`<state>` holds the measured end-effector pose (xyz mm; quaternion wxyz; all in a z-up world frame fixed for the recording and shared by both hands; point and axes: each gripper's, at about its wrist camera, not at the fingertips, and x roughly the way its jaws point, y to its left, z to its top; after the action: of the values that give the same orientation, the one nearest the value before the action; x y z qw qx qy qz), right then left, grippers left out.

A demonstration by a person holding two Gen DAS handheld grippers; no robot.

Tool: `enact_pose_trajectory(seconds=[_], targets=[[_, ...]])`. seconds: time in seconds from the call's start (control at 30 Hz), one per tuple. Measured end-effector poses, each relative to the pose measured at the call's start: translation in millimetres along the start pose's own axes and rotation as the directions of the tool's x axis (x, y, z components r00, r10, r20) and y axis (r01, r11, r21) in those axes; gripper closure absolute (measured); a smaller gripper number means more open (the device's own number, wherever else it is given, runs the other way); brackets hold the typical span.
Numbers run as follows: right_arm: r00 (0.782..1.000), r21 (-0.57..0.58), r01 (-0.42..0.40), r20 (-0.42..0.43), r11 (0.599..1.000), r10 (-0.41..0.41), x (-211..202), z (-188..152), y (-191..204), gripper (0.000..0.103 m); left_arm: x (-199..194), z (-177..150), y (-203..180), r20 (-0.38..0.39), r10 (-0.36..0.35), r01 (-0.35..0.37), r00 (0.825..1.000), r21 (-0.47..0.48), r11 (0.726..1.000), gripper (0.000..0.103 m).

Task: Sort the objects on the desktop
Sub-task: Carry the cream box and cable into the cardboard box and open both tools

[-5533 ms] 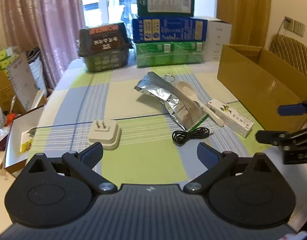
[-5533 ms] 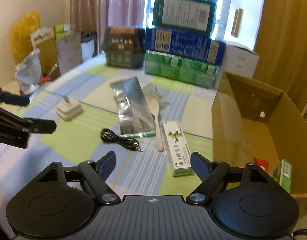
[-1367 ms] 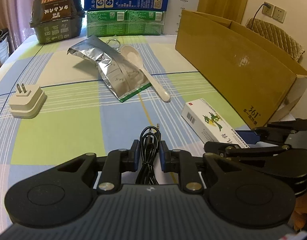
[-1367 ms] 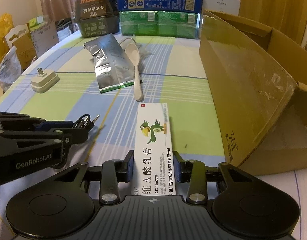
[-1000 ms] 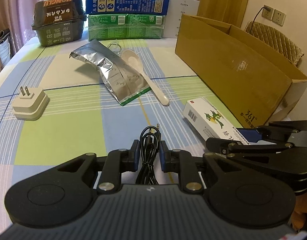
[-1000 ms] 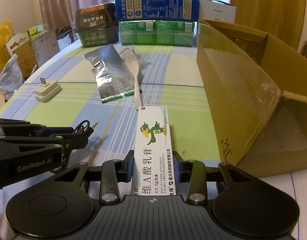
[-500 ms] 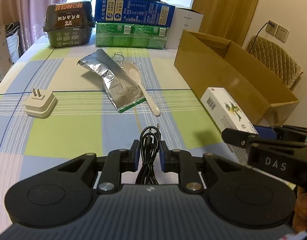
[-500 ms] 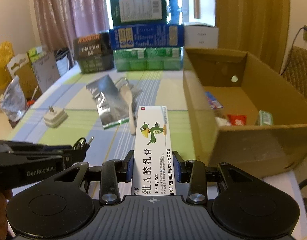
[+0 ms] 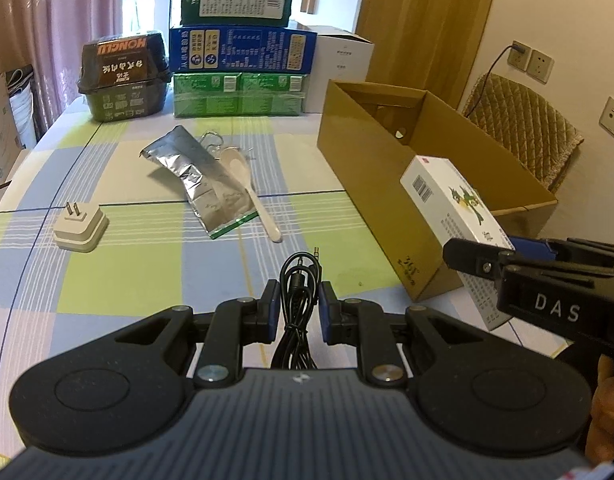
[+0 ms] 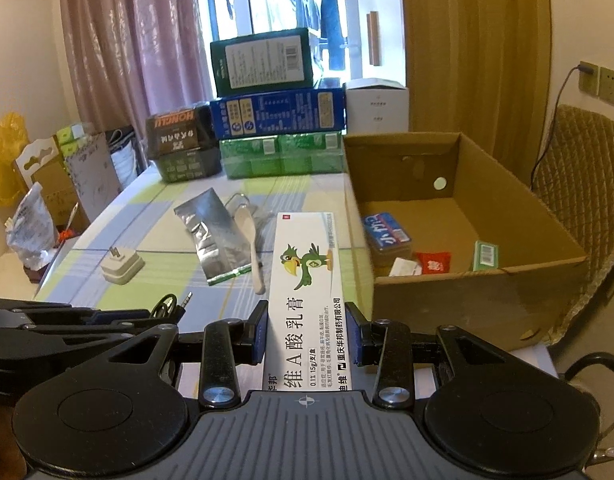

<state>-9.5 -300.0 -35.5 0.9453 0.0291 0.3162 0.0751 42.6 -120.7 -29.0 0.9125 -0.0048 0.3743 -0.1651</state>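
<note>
White card printed with a green parrot fills the space between the fingers of my right hand-held gripper [image 10: 305, 332]: it is closed on the ointment box [image 10: 305, 296], which reads "维A酸乳膏" and "0.1% 15g/支/盒" and is lifted clear of the tabletop [image 9: 139, 264], just beside the cardboard box [image 10: 519, 216]. My left hand-held gripper [image 9: 295, 312] is closed on the coiled black audio cable [image 9: 297, 300], its jack plug pointing forward, also off the checked cloth. On the tabletop lie a white plug adapter [image 9: 81, 229], a silver foil pouch [image 9: 205, 188] and a white plastic spoon [image 9: 251, 196] touching it. A dark tub at the back reads "HONGLU" [image 9: 123, 74]. My right tool's side reads "DAS".
</note>
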Motion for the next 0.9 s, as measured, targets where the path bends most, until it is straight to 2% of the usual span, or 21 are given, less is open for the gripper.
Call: enact_pose_trajectory(seconds=[0.37, 0.9], targets=[[0.998, 0.023, 0.041, 0.053, 0.999, -0.043, -24, 16, -23, 0.068, -11, 18, -29, 0.029, -0.056, 0.055, 0.998, 0.026, 0.998, 0.087], [0.984, 0.080, 0.146, 0.094, 0.986, -0.154, -39, 41, -88, 0.068, 7, 50, -79, 0.047, -0.131, 0.127, 0.990, 0.086, 0.988, 0.089]])
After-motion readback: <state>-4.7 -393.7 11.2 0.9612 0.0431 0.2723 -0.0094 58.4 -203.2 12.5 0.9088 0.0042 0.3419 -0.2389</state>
